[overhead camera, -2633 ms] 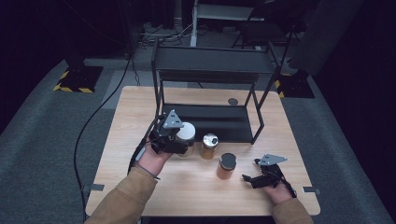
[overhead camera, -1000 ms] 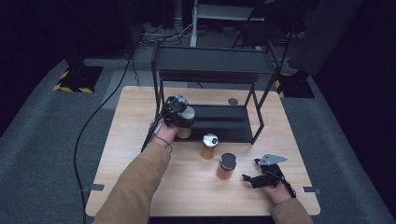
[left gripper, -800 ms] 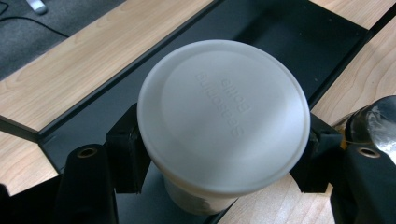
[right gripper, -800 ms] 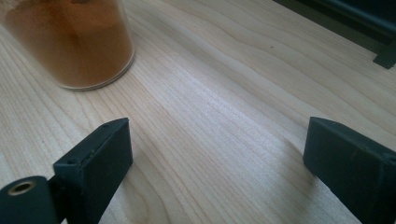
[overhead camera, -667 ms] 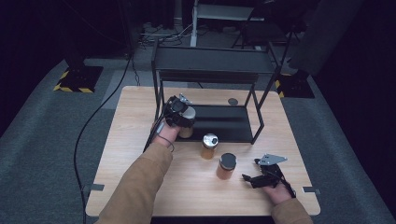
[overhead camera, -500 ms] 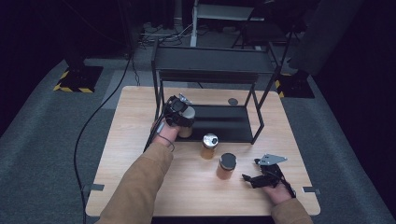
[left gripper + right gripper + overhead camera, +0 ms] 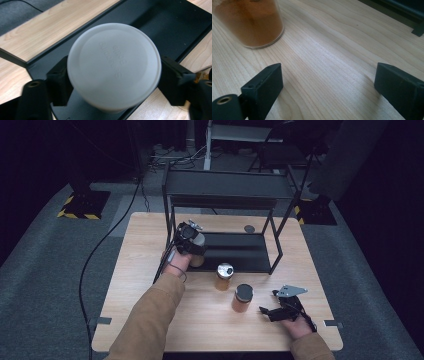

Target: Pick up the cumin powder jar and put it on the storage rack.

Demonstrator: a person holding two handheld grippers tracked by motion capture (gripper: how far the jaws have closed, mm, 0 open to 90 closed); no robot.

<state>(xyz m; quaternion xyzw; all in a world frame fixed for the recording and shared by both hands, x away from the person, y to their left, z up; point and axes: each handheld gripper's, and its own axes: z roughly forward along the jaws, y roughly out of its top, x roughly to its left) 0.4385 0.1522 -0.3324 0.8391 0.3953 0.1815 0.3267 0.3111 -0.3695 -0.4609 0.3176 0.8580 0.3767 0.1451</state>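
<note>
My left gripper is clamping one round, smooth white-lidded jar over the black metal rack's lower shelf. My right gripper is resting spread apart on the wood-grain table, while two more spice jars, one silver-lidded and one black-lidded, are standing between us.

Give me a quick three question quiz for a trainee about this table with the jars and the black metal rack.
1. True or false: the left gripper is shut on the white-lidded jar.
2. How many jars stand on the wooden table in front of the black metal rack? A) one B) two C) four
3. Fill in: the right gripper has its jaws ____, with bare wood between them.

Key: 1 true. 2 B: the silver-lidded jar and the black-lidded jar of orange powder. 3 open.
</note>
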